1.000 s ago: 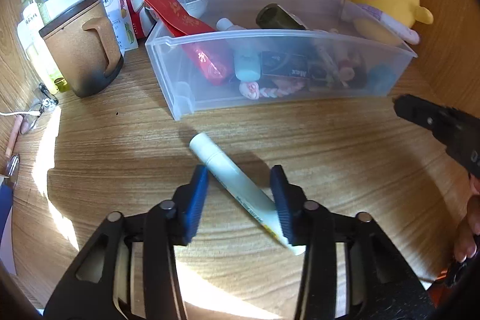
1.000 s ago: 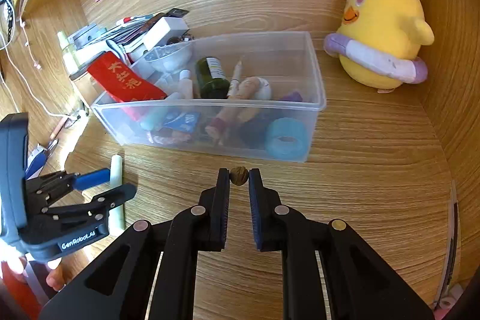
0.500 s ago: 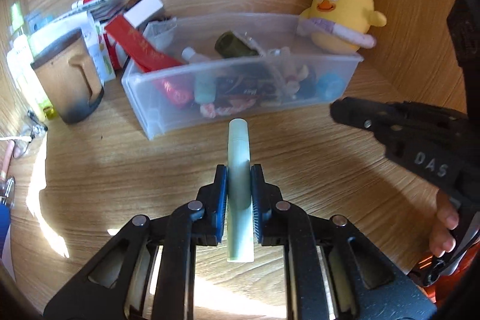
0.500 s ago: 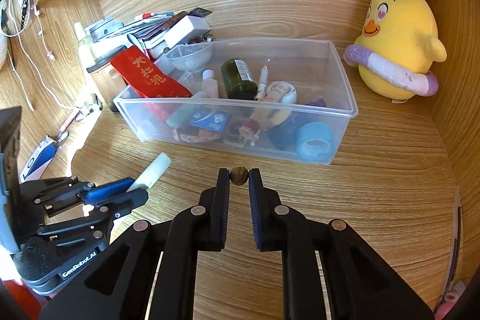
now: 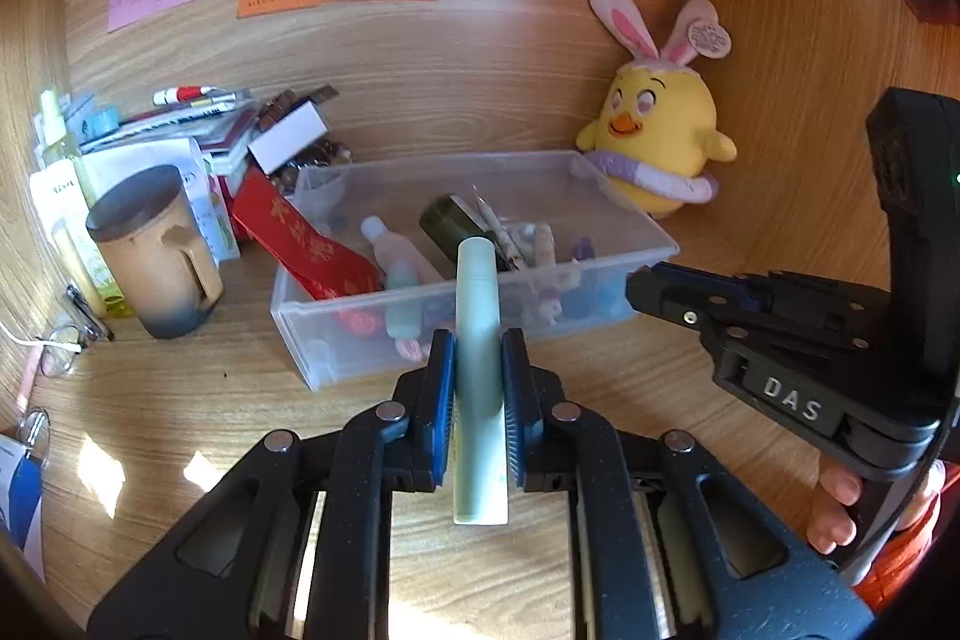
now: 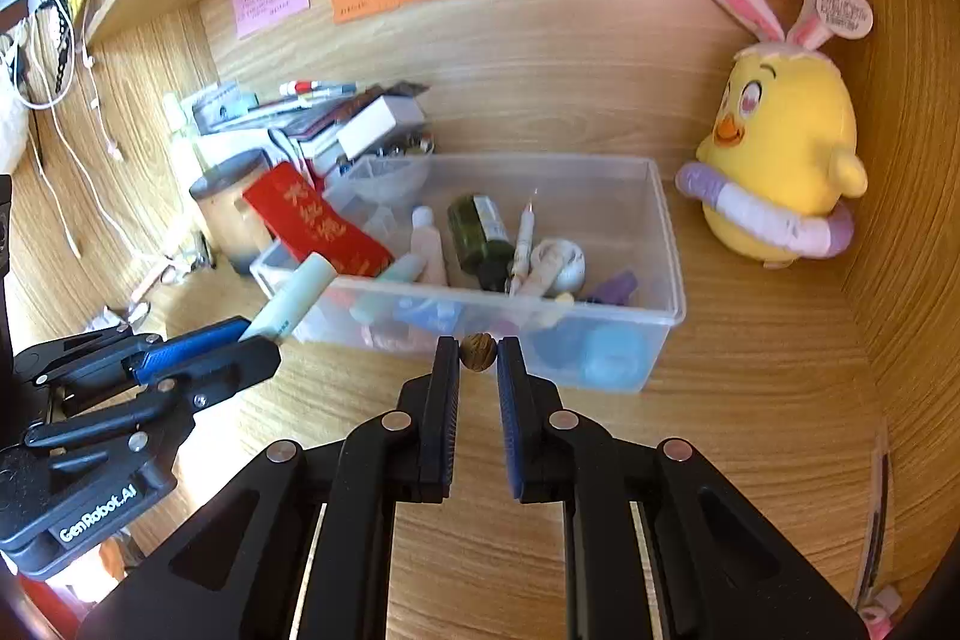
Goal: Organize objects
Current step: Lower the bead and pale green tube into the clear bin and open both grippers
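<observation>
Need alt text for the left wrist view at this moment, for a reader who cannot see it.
The left gripper is shut on a pale green tube, held above the wooden desk and pointing toward a clear plastic bin of small items. The right gripper reaches in from the right; a brown mug stands left and a yellow chick plush behind the bin.

My left gripper (image 5: pixel 477 358): black frame, blue pads, silver screws; right gripper (image 6: pixel 478 361) matches, stamped "DAS", orange sleeve (image 5: pixel 900 556) beneath it.
</observation>
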A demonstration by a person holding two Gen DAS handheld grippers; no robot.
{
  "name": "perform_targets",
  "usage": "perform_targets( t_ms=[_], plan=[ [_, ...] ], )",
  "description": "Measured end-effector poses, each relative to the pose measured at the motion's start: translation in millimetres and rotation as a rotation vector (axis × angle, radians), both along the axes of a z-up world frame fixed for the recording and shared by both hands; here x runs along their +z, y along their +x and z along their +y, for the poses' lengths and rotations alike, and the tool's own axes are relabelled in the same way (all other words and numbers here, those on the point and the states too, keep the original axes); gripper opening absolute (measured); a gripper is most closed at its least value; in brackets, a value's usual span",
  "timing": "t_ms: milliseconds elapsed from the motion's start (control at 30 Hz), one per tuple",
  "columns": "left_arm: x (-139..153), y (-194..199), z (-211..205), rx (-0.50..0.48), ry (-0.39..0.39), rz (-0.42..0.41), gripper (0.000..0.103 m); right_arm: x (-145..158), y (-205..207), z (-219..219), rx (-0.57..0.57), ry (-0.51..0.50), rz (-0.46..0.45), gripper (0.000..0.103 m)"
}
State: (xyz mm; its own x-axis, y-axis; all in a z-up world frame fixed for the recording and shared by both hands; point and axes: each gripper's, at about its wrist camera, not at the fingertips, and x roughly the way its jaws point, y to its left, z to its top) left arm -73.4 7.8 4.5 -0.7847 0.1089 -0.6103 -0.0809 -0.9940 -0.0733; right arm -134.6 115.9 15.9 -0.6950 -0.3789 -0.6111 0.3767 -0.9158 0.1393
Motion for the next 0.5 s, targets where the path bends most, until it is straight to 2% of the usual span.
perform_targets(
  t_ms=[133, 267, 500],
  plan=[
    [2, -11, -6, 0.011, 0.022, -0.001, 0.015, 9, -1, -1, -0.008, -0.007, 0.024, 0.012],
    [3, -22, -9, 0.033, 0.013, 0.014, 0.015, 13, -7, -1, -0.018, 0.001, 0.035, 0.012],
    [-1, -46, -17, 0.040, 0.010, -0.007, 0.015, 17, -21, -1, -0.030, 0.015, 0.045, 0.012]
  ],
)
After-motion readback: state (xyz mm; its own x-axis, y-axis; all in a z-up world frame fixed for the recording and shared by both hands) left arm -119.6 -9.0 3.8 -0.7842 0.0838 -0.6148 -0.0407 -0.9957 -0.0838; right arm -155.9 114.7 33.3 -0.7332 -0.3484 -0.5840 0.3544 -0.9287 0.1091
